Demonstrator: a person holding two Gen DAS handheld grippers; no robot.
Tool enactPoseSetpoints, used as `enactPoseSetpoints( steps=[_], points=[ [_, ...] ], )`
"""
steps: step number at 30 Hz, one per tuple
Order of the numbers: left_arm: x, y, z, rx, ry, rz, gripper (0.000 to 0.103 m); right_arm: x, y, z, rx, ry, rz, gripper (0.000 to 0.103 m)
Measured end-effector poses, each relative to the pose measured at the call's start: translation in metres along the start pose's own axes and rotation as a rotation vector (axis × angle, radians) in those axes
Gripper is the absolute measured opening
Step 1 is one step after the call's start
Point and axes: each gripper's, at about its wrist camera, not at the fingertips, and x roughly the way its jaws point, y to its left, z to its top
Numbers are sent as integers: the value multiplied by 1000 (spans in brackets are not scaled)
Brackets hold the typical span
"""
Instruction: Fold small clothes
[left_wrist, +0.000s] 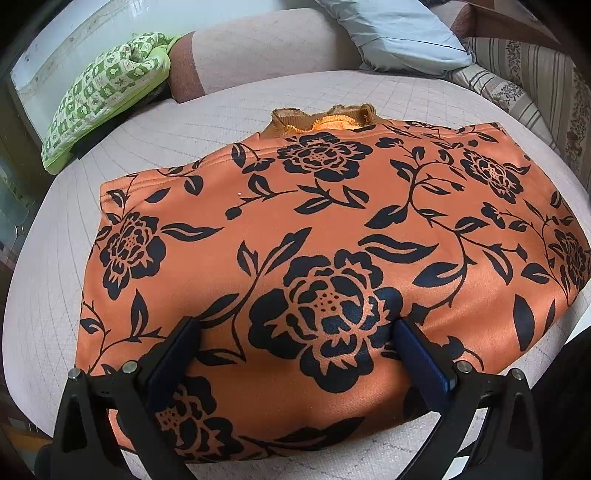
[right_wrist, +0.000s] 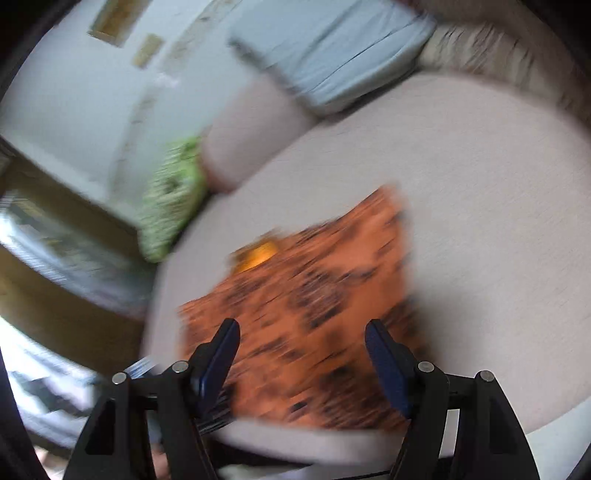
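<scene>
**Orange top partly folded, more folds to go**

Pale quilted sofa cushioning (left_wrist: 221, 122) fills both views, with a green patterned cloth (left_wrist: 107, 88) bundled at the far left and a light blue pillow (left_wrist: 399, 37) at the far right. Your orange flowered top (left_wrist: 314, 229) lies flat in the middle of the seat, its collar (left_wrist: 325, 120) on the far side.

It looks already narrowed: no sleeves stick out, and the left and right edges run fairly straight, so the sides seem to be tucked in. It is still long from near to far, so I judge at least one more fold is left, bringing the near hem up toward the collar.

Your left claw (left_wrist: 295, 350) hangs over the near part of the top with its jaws apart, nothing clamped. Your right claw (right_wrist: 301, 350) is also apart and empty, above the near edge of the top; that view is blurred, so fine detail is lost.
</scene>
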Motion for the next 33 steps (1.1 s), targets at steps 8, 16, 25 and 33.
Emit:
enactPoseSetpoints(
  steps=[8,16,25,33],
  points=[
    [-4,5,5,-37,15,-26,103,27,-41,-24,148,21,-32,68],
    [-35,10,14,-125,-77,-53,103,-22,-63,-85,346,-42,-66,75],
    [-17,-26,12,28,-22,53,103,24,-107,-92,562,-53,54,75],
    [-35,-15,16,0,-91,53,103,10,-109,-82,581,-168,55,75]
  ],
)
